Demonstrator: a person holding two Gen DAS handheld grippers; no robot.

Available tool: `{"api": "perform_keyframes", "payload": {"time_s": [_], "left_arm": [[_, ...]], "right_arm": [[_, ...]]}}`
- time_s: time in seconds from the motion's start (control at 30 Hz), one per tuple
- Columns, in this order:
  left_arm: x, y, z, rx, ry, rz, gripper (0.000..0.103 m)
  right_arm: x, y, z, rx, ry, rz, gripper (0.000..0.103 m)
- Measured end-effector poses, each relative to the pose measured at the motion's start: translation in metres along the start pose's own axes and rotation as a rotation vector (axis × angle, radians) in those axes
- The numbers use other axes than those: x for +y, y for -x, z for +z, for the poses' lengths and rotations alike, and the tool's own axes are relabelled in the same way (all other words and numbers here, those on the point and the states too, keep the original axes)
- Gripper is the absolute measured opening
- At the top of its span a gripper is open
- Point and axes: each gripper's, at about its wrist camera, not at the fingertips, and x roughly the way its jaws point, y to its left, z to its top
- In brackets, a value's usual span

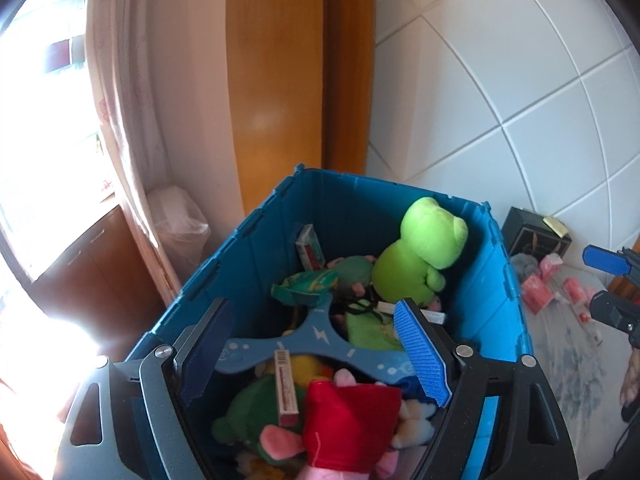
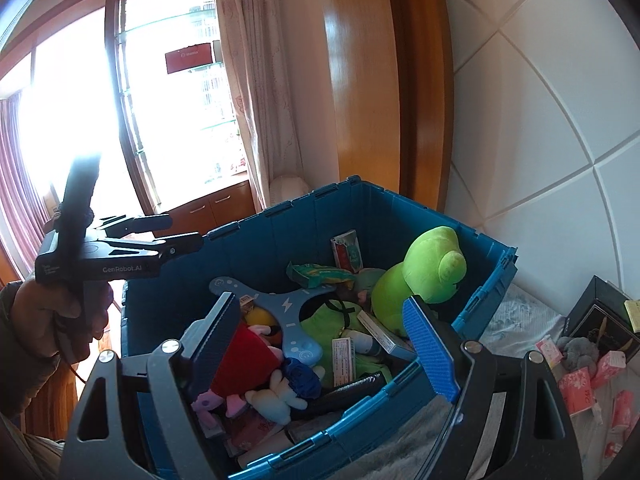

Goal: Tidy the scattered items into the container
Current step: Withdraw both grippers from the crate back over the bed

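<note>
- Left gripper (image 1: 316, 356) hangs over the blue crate (image 1: 500, 280), jaws wide and empty; the red-dressed plush (image 1: 348, 424) lies in the crate just below them.
- Right gripper (image 2: 320, 344) hovers at the crate's near rim, jaws spread with nothing between the pads.
- One green frog plush (image 2: 420, 280) leans in the far corner, one blue boomerang-shaped toy (image 2: 288, 312) lies across the pile.
- Lower toys are buried, hard to sort out.
- Several pink packets (image 2: 580, 388) lie outside on the bed, cut off at the frame edge, beside one black box (image 2: 600, 316).
</note>
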Motion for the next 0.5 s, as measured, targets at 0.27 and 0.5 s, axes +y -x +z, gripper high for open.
{"api": "perform_keyframes", "payload": {"time_s": [0.27, 0.5], "left_arm": [[-0.096, -0.002, 0.009, 0.002, -0.094, -0.054, 0.082], [-0.222, 0.012, 0.013, -0.017, -0.164, -0.103, 0.082]], "right_arm": [[-0.064, 0.066, -0.045, -0.037, -0.078, -0.081, 0.083], [-0.150, 0.157, -0.100, -0.050, -0.147, -0.171, 0.083]]}}
